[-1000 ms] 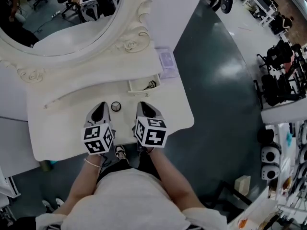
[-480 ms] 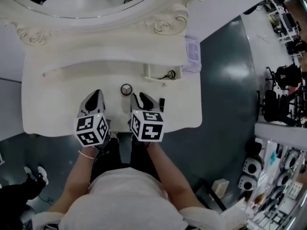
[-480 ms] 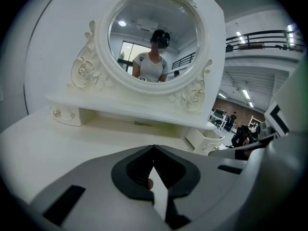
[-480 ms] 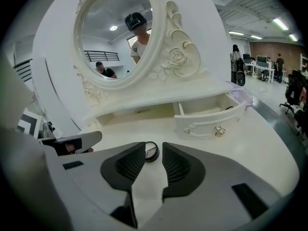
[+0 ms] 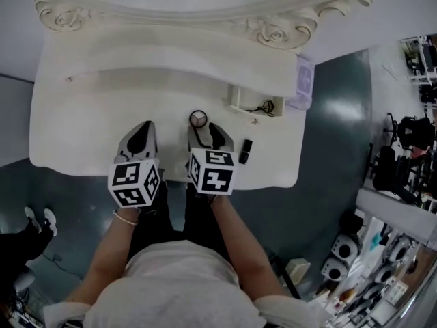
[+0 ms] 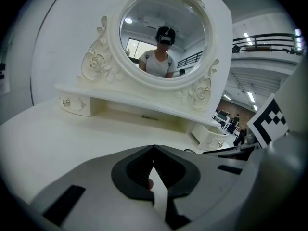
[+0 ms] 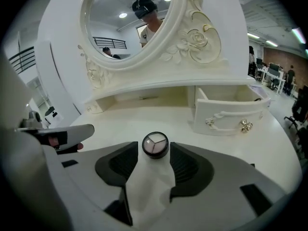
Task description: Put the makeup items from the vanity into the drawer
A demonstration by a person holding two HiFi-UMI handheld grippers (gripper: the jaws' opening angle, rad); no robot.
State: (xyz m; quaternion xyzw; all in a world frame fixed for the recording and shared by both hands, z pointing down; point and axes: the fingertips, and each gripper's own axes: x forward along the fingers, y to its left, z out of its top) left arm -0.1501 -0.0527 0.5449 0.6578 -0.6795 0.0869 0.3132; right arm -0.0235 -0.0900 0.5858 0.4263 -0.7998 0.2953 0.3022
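Round compact (image 7: 155,145) at tips of right claw (image 5: 206,131), jaws just opened, unclamped

Taking the round compact (image 5: 198,119) as the dial's centre in the head view, the white surface (image 5: 89,128) lies bare from 9 to 11 o'clock, with wide room to pass there. At 12 o'clock the shelf (image 5: 171,57) below the mirror frame (image 5: 273,29) overhangs the back and leaves only a low gap. At 2 o'clock the pulled-out drawer (image 5: 235,100) juts onto the surface, with a lilac box (image 5: 305,80) beyond it at the right edge. At 4 o'clock a black tube (image 5: 245,151) lies near, with a clear strip between it and the drawer.
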